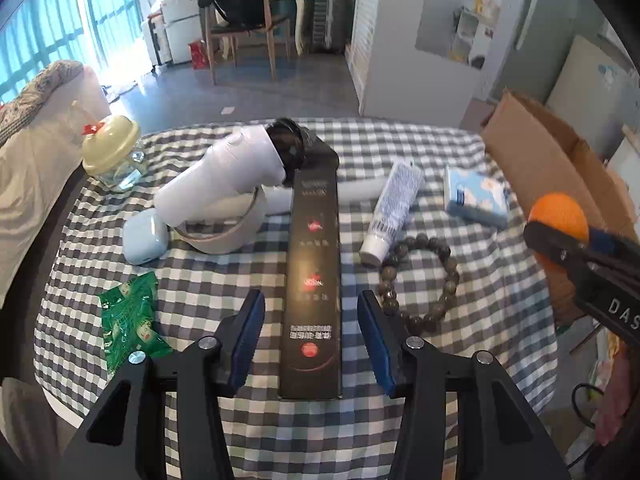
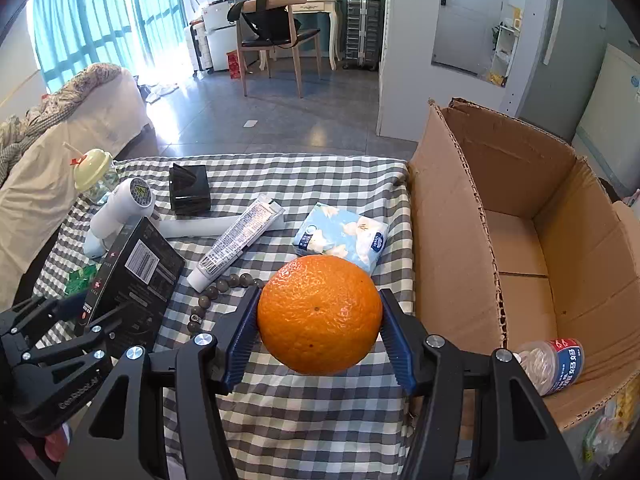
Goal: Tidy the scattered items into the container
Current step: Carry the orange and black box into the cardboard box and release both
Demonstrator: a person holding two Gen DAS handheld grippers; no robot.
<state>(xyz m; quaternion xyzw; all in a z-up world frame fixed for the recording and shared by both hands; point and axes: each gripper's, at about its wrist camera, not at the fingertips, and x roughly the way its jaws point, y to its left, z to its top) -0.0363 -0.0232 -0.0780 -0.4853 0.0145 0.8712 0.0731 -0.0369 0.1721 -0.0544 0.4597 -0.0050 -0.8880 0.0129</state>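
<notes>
My right gripper [image 2: 318, 316] is shut on an orange [image 2: 319, 314] and holds it above the checked tablecloth, just left of the open cardboard box [image 2: 452, 216]. The orange also shows in the left wrist view [image 1: 558, 210]. A plastic bottle [image 2: 550, 364] lies in the box. My left gripper [image 1: 311, 340] is open, its fingers astride the near end of a long black box [image 1: 314, 264], apart from it. On the table lie a toothpaste tube [image 1: 394, 210], a bead bracelet [image 1: 420, 282], a tissue pack [image 1: 476, 196], a white hair dryer [image 1: 224, 182], an earbud case [image 1: 142, 238] and a green sachet [image 1: 130, 316].
A glass jar with a yellow lid [image 1: 114, 156] stands at the table's far left. A small black box [image 2: 189, 189] sits at the far side. A bed [image 1: 36, 128] lies to the left; a chair [image 1: 244, 28] and desk stand beyond the table.
</notes>
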